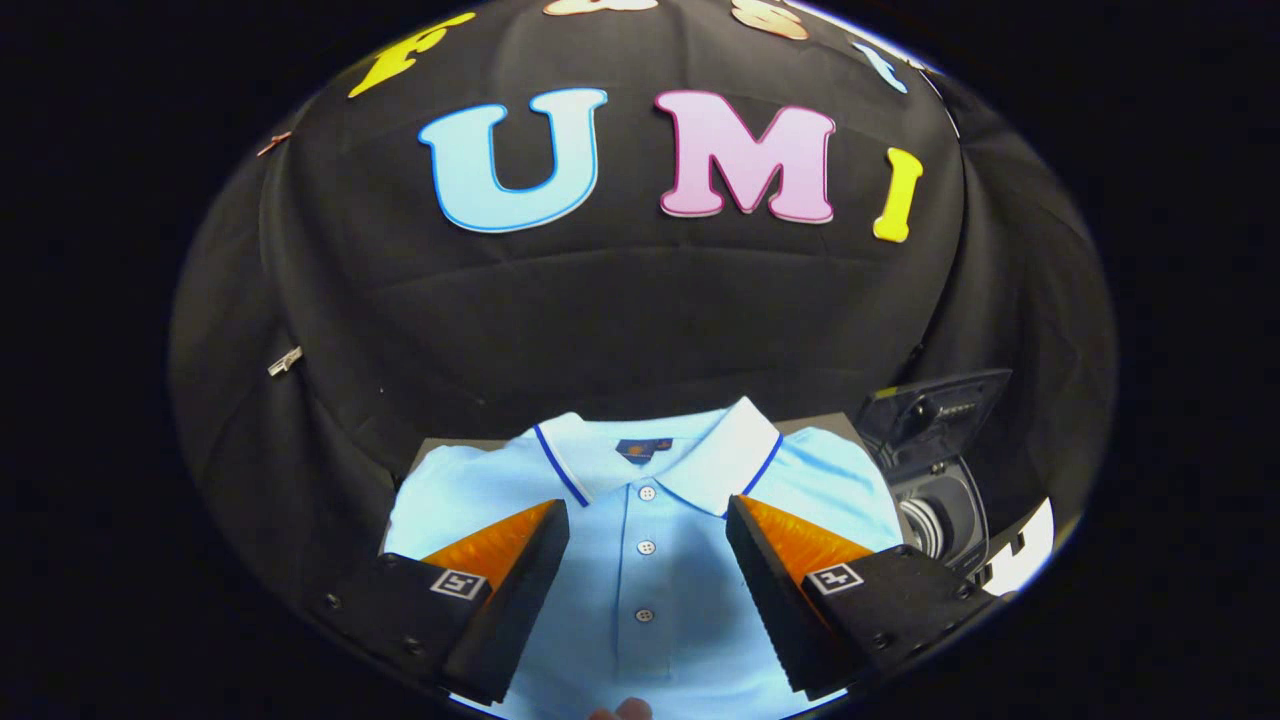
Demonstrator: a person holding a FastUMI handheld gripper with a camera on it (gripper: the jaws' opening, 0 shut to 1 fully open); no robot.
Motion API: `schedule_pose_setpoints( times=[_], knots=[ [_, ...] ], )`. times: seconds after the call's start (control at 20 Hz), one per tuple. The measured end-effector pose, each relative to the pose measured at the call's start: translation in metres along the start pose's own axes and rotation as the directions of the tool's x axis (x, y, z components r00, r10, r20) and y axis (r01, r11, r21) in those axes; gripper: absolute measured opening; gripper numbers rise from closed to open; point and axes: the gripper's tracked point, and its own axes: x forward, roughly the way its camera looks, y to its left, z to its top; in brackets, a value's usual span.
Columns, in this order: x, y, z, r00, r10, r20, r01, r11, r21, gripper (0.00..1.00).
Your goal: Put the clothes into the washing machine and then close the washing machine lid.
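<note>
Gripper view looks down along the fingers at a light blue short-sleeved polo shirt (645, 520) with a white collar edged in dark blue and a row of small white buttons down its placket. The shirt lies flat and face up on a dark tabletop (440, 446), covering most of it. Its long axis runs straight away from the gripper: the collar points toward the tabletop's far edge and the booth's black cloth wall, the hem lies at the near edge, and the two sleeves spread toward the left and right edges. A small dark label sits inside the neck opening.

The gripper (648, 530) hangs over the shirt's chest with its fingers wide apart, holding nothing; the button placket shows in the gap between them, and the collar lies just beyond the fingertips. Whether the tips touch the cloth I cannot tell.

Beside the tabletop's right edge, past the right sleeve, stands a small dark grey washing machine (945, 500). Its lid (935, 410) is raised and tilted back, leaving the round drum opening uncovered. What is inside the drum cannot be made out.

At the near edge, below the hem, a fingertip of a person's hand (622, 710) shows.
</note>
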Motion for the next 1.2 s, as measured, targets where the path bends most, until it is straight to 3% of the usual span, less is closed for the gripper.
schedule_pose_setpoints(
  times=[0.3,0.7,0.75,0.95,1.2],
  knots=[
    [0.013,0.003,-0.030,0.990,0.005,-0.141,-0.014,0.998,-0.061,1.00],
    [0.018,-0.001,-0.035,0.964,-0.018,-0.266,0.009,0.999,-0.033,1.00],
    [0.016,-0.003,-0.035,0.958,-0.023,-0.286,0.017,1.000,-0.024,0.98],
    [0.017,-0.005,-0.033,0.943,-0.037,-0.330,0.035,0.999,-0.013,0.75],
    [0.017,-0.009,-0.034,0.931,-0.042,-0.362,0.044,0.999,-0.004,0.74]
  ],
)
